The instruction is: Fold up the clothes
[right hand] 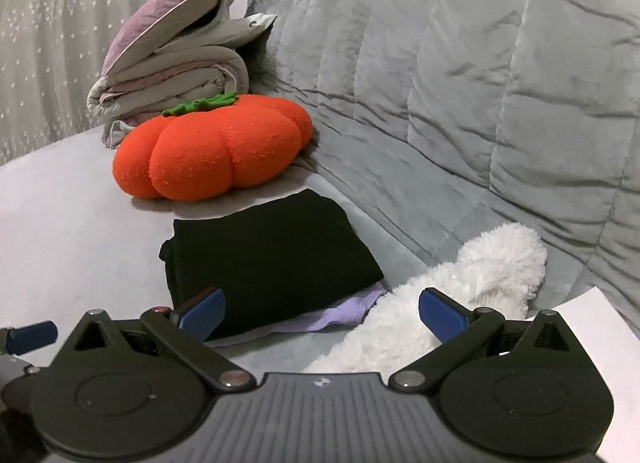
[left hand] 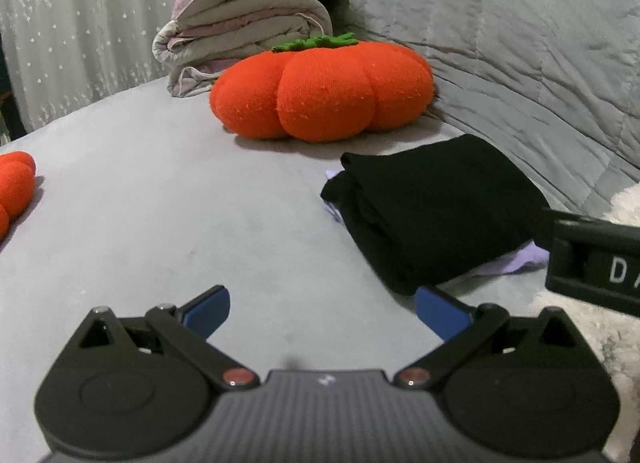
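Observation:
A folded black garment [left hand: 432, 207] lies on the grey bed surface [left hand: 168, 199], on top of a lilac garment [left hand: 508, 263] whose edge peeks out underneath. My left gripper [left hand: 322, 313] is open and empty, low over the bed just in front-left of the stack. In the right wrist view the black garment [right hand: 272, 259] sits ahead with the lilac garment [right hand: 344, 315] showing at its near edge. My right gripper [right hand: 322, 313] is open and empty, its left finger over the black garment's near corner. A white fluffy garment [right hand: 452, 303] lies to the right.
An orange pumpkin cushion [left hand: 324, 93] sits behind the stack, with folded grey and purple bedding [left hand: 248, 19] beyond it. Another orange cushion [left hand: 14, 187] is at the left edge. A rumpled grey quilt [right hand: 460, 75] rises at the right. A white sheet [right hand: 600, 327] lies at right.

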Action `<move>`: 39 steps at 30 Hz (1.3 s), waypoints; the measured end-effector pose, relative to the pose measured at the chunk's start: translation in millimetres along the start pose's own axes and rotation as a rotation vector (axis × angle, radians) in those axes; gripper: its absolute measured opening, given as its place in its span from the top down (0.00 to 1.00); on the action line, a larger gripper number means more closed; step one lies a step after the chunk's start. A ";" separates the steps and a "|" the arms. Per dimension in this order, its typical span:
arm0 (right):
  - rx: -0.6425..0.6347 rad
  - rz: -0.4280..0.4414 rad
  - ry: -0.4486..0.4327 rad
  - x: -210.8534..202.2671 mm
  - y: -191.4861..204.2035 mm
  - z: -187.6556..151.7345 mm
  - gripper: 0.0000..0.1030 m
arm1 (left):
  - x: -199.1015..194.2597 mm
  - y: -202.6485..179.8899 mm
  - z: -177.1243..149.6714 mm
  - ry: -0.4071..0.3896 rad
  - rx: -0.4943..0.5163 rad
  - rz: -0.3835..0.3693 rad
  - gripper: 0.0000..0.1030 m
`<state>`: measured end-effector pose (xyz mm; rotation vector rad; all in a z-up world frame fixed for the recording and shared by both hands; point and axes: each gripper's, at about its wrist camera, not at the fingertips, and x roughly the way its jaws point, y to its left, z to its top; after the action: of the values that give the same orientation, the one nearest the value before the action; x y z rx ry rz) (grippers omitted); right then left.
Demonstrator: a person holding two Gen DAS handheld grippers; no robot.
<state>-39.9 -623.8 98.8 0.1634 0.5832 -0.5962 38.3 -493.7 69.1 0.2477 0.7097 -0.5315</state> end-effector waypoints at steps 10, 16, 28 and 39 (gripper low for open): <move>-0.014 0.003 0.010 1.2 3.7 -2.5 0.00 | 3.5 -5.1 -2.9 0.017 0.009 -0.014 0.00; -0.010 0.004 0.013 1.1 3.9 -2.7 0.00 | 4.6 -8.0 -3.3 0.022 0.009 -0.020 0.00; -0.006 0.004 0.019 0.7 4.5 -3.5 0.00 | 7.7 -12.6 -5.1 0.037 0.005 -0.034 0.00; -0.004 0.003 0.020 1.9 4.6 -4.0 0.00 | 7.8 -17.4 -8.2 0.037 0.009 -0.041 0.00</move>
<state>-37.9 -619.7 94.3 0.1663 0.6040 -0.5910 29.3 -508.0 57.2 0.2519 0.7500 -0.5707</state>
